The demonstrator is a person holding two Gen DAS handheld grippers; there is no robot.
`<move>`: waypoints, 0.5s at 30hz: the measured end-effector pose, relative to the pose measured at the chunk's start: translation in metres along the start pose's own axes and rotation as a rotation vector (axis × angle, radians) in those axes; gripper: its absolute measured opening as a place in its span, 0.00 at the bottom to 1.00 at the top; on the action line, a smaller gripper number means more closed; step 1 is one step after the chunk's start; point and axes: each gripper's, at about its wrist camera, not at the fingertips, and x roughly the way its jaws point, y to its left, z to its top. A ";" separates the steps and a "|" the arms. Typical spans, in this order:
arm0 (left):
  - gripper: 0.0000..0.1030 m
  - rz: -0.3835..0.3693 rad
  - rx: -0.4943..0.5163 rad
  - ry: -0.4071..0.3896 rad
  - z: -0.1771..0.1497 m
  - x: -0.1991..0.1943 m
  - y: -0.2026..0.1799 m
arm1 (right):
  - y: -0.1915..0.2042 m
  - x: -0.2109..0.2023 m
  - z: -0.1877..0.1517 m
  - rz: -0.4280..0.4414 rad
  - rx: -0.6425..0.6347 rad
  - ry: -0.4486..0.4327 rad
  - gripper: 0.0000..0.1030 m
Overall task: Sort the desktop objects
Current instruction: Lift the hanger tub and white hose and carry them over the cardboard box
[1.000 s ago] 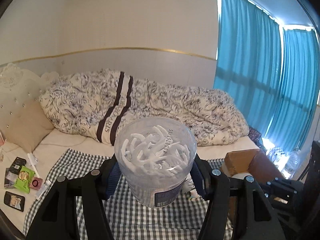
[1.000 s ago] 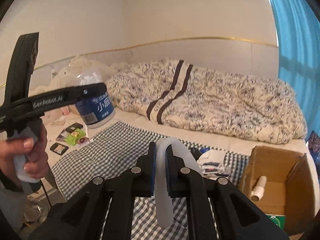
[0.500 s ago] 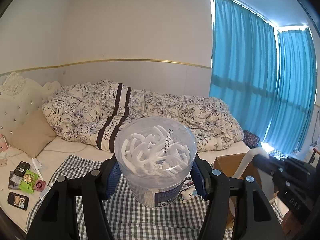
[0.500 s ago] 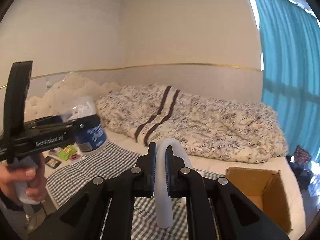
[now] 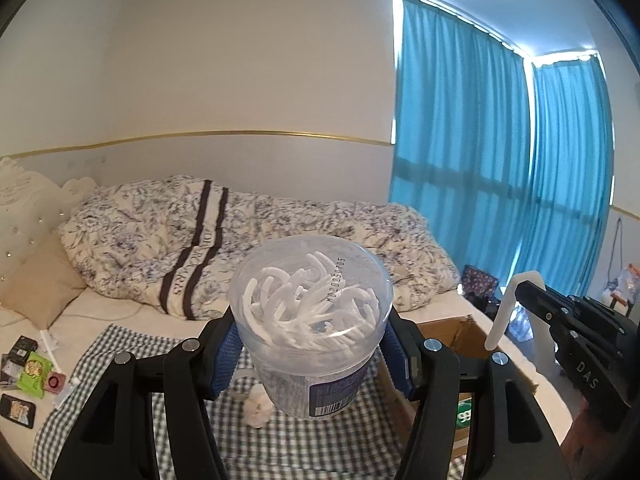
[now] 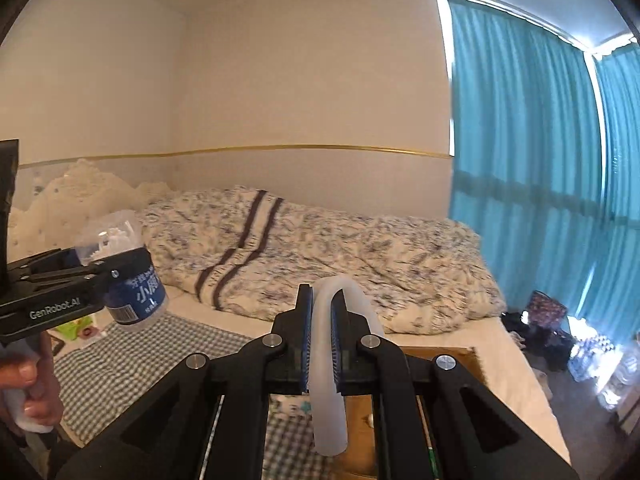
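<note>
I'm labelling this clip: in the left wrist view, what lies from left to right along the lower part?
Small packets → white flower → floss-pick jar → cardboard box → white curved tube → right claw.

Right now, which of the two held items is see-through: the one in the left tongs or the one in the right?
The jar of floss picks in the left tongs: its white picks show through the clear wall. The curved white tube in the right tongs is opaque.

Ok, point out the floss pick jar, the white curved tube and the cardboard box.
floss pick jar [image 5: 310, 308]: left wrist view, on its clear lid.
white curved tube [image 6: 329, 396]: right wrist view, on its lower straight leg.
cardboard box [image 5: 446, 330]: left wrist view, on its inner back wall.
</note>
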 end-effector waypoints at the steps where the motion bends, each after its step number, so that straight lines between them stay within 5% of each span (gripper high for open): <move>1: 0.61 -0.009 0.001 0.000 0.000 0.003 -0.005 | -0.006 0.001 0.000 -0.016 0.003 0.005 0.07; 15: 0.61 -0.116 0.031 0.037 0.003 0.041 -0.071 | -0.068 0.004 -0.006 -0.089 0.023 0.074 0.07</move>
